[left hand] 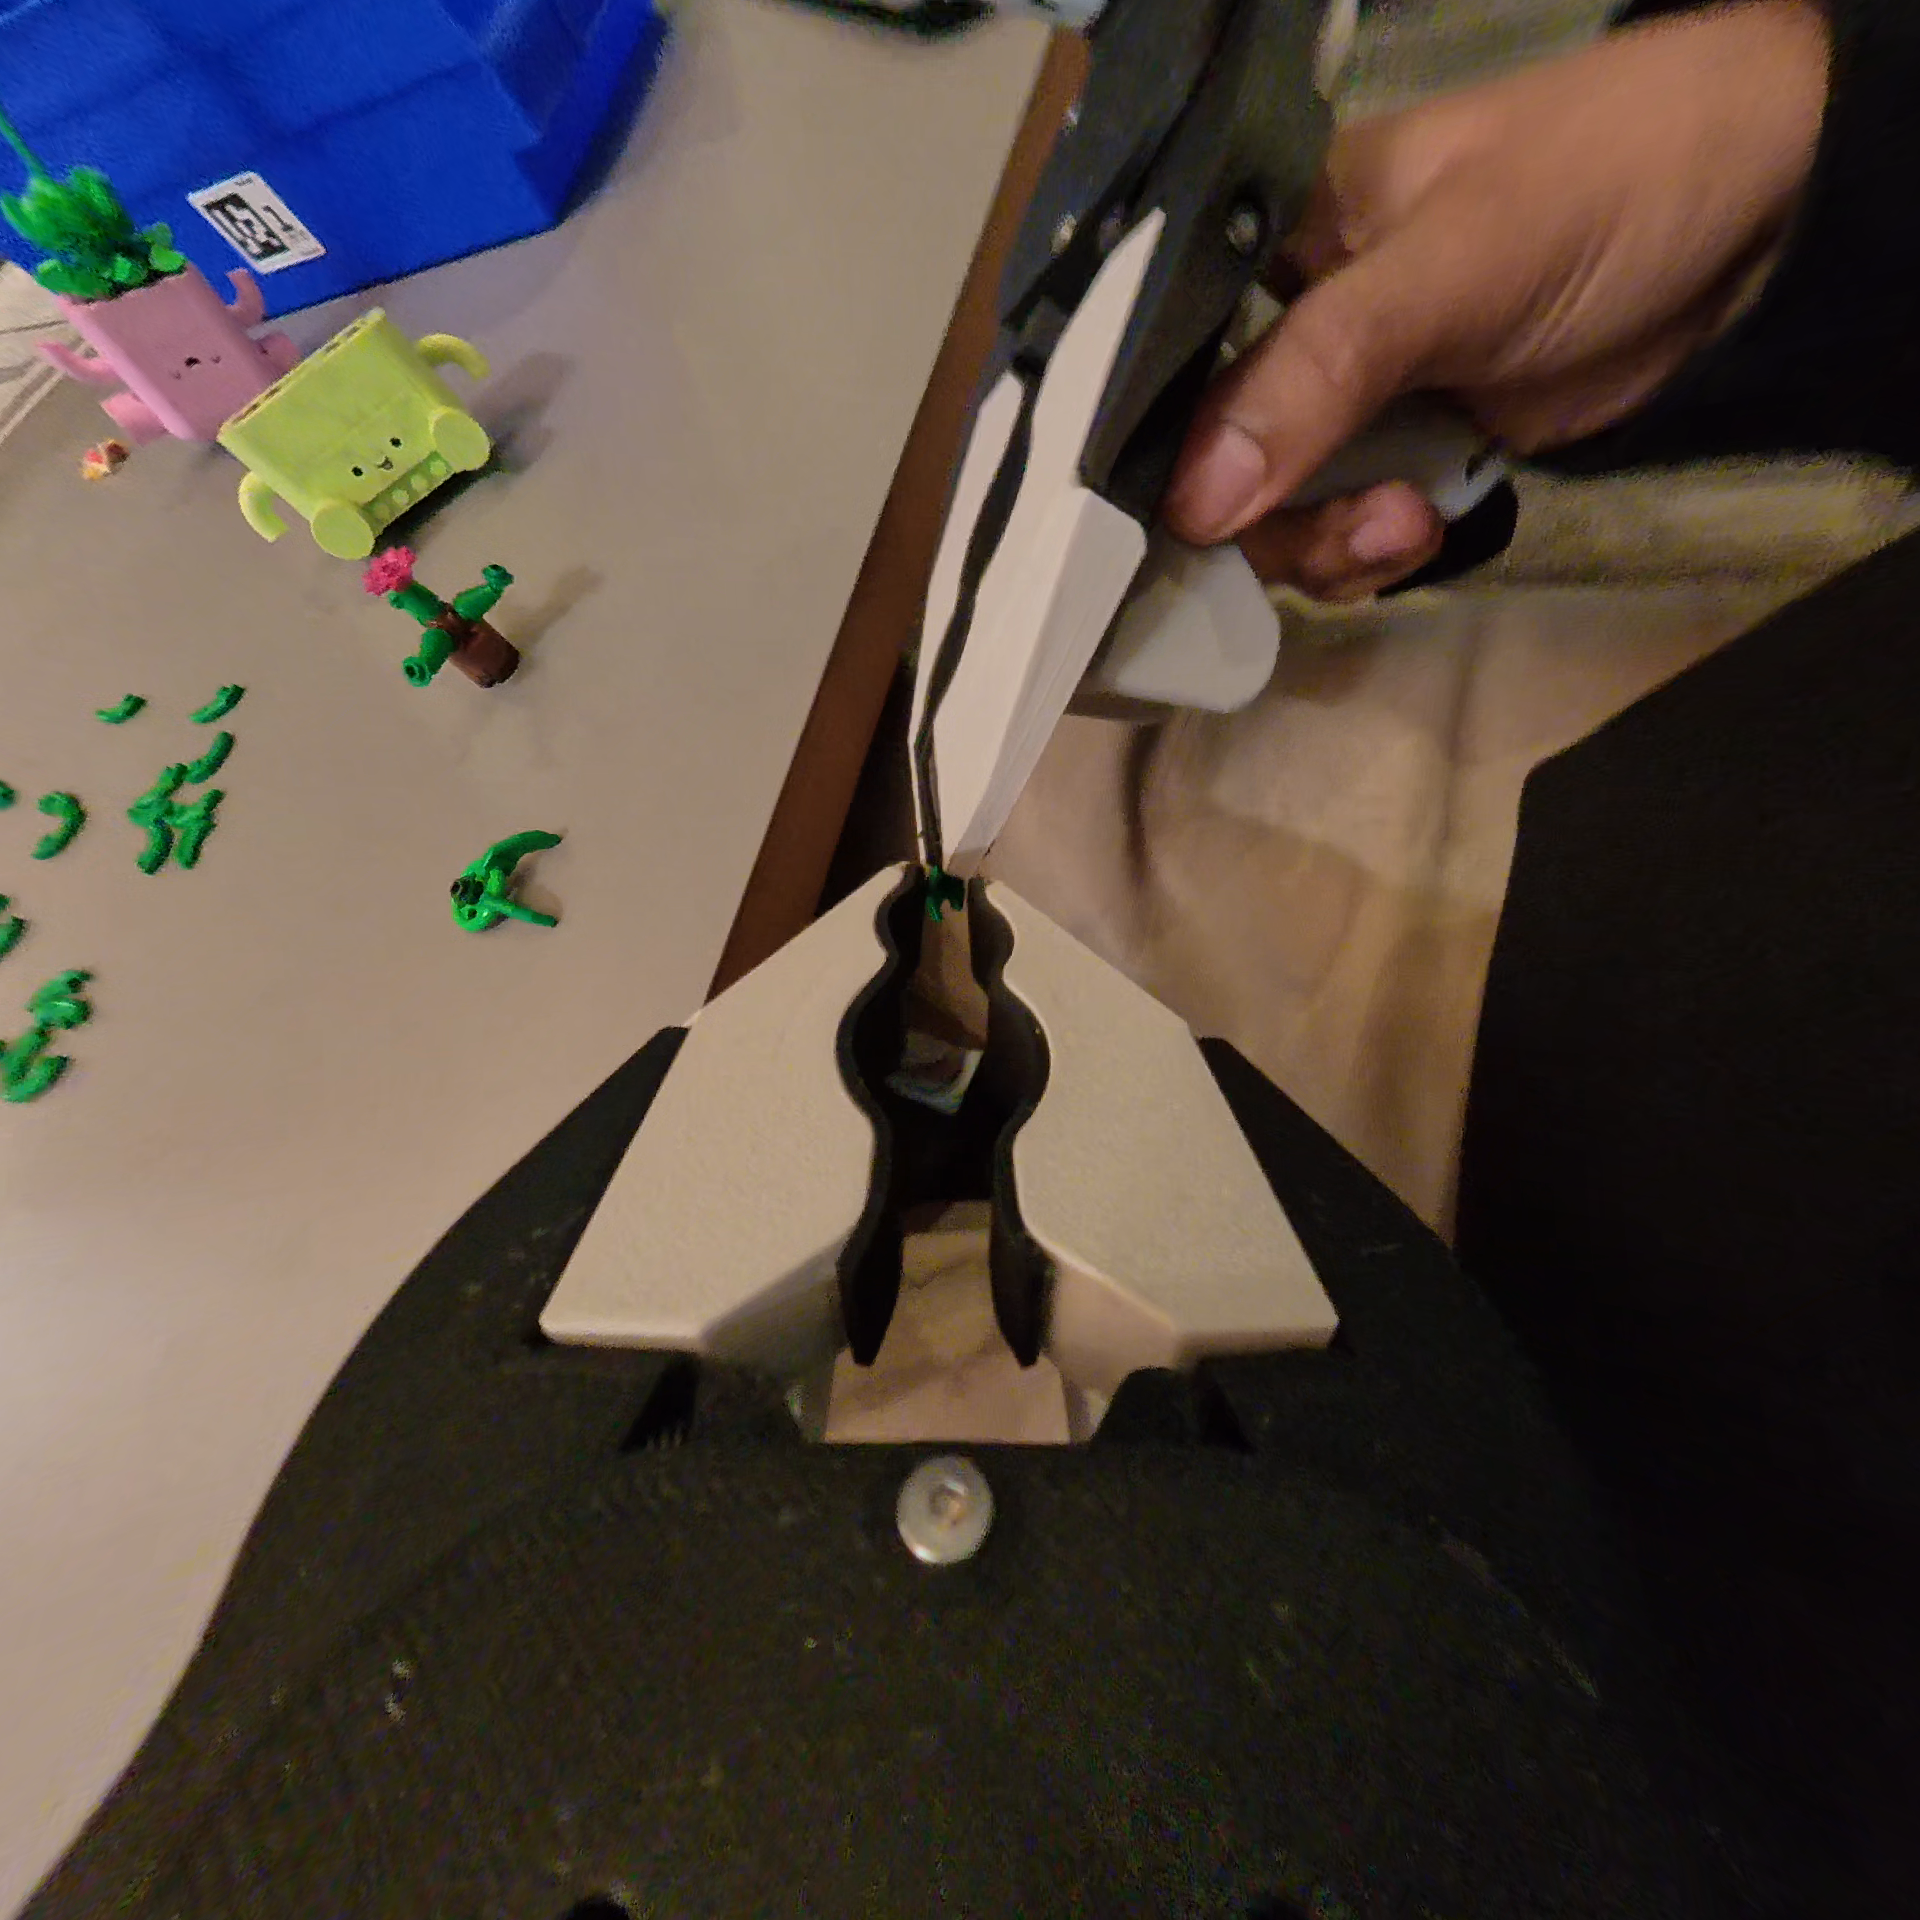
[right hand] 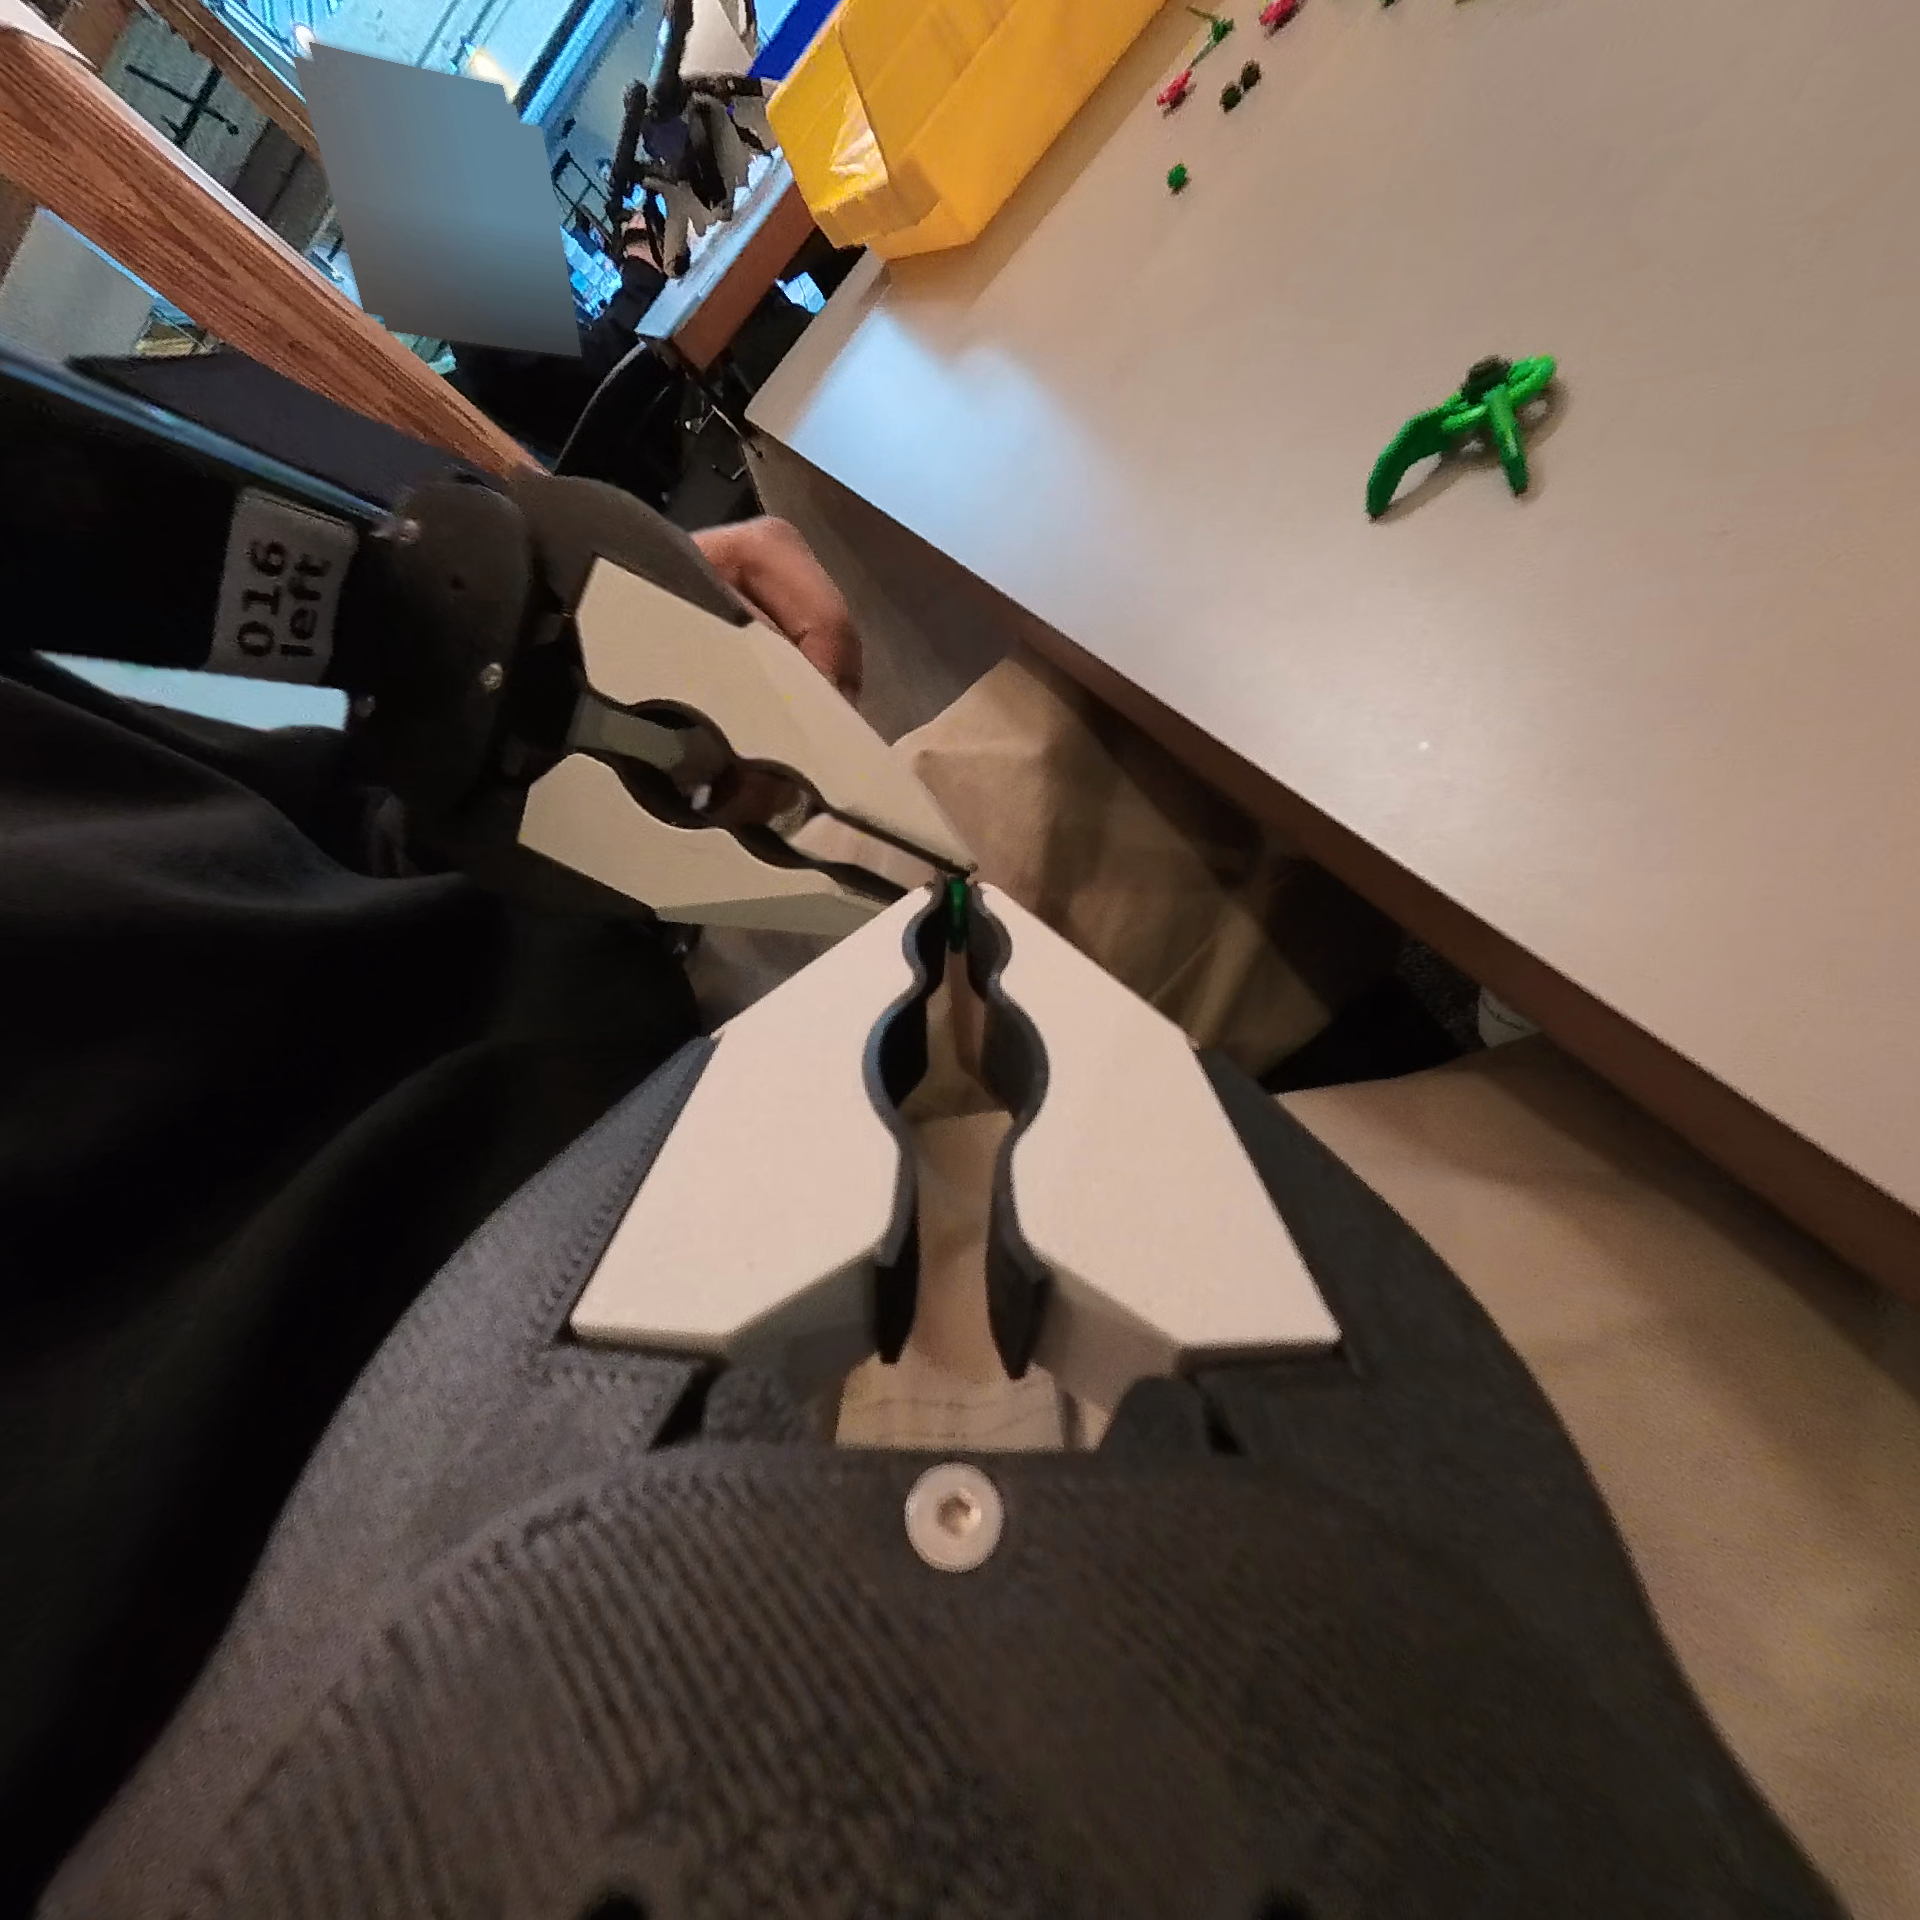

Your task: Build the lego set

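Just off the near edge of the table (left hand: 540, 1195), over a lap in tan trousers (left hand: 1299, 883), the two grippers met tip to tip. The left gripper (left hand: 943, 883) had its jaws drawn narrow around a small green piece (left hand: 943, 896), which sat pinched at the very ends of its pale fingers (left hand: 769, 1122). The right gripper (left hand: 948, 847) came down from above in a bare hand (left hand: 1475, 343), its jaws also nearly together, their tips touching the top of that same green piece (whether it truly gripped the piece or only pressed against it, I cannot tell).

In the right wrist view the green piece (right hand: 954, 904) showed between that gripper's (right hand: 954, 902) own tips, with the left gripper (right hand: 961, 871) reaching in from the left.

On the table, to the left, lay the rest of the set. A green leafy cluster (left hand: 506, 883) sat nearest the edge. Farther off was a small flower stem with a pink bloom in a brown base (left hand: 447, 623), lying on its side. Scattered green leaf pieces (left hand: 177, 800) lay left of it. Beyond stood a lime-green pot with a face (left hand: 358, 436), tipped over, and a pink pot (left hand: 166, 353) topped with greenery. A blue bin (left hand: 312, 125) stood at the far side, and the right wrist view showed a yellow bin (right hand: 935, 114) on the table.
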Demonstrator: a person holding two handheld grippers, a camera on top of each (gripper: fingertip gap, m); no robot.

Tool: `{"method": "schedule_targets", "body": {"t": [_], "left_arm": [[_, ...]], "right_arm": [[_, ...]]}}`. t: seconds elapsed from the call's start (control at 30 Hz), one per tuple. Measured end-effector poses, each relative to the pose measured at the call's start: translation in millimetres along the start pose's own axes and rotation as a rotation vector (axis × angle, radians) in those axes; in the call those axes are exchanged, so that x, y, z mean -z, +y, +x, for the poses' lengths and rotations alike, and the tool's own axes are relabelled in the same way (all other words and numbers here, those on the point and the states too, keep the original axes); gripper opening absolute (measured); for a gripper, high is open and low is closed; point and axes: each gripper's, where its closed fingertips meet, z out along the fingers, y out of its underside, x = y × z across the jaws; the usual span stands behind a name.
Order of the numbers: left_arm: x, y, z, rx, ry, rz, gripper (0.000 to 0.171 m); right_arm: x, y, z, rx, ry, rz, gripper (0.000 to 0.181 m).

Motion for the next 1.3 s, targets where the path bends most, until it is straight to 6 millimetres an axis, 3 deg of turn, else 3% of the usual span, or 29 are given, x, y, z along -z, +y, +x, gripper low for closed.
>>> {"method": "schedule_targets", "body": {"t": [0.1,0.23,0.37,0.87,1.3], "left_arm": [[6.3,-14.4,-3.1,0.22,0.083,0.113,0.017],[20.4,-35.5,-5.4,0.529,0.278,0.269,0.015],[30.4,-46.6,-6.1,0.678,0.406,0.364,0.014],[44.8,-54.8,-7.6,0.821,0.592,0.455,0.0],[45.1,-50.0,-3.7,0.802,0.632,0.411,0.001]], "right_arm": [[5.5,-12.7,-8.4,0.002,-0.052,0.076,0.001],[17.1,-33.6,-23.2,0.028,-0.132,0.21,0.001],[19.8,-39.7,-33.1,0.078,-0.163,0.253,0.001],[19.8,-40.5,-49.6,0.115,-0.259,0.272,0.0],[17.4,-33.5,-50.1,0.145,-0.264,0.229,0.001]]}}
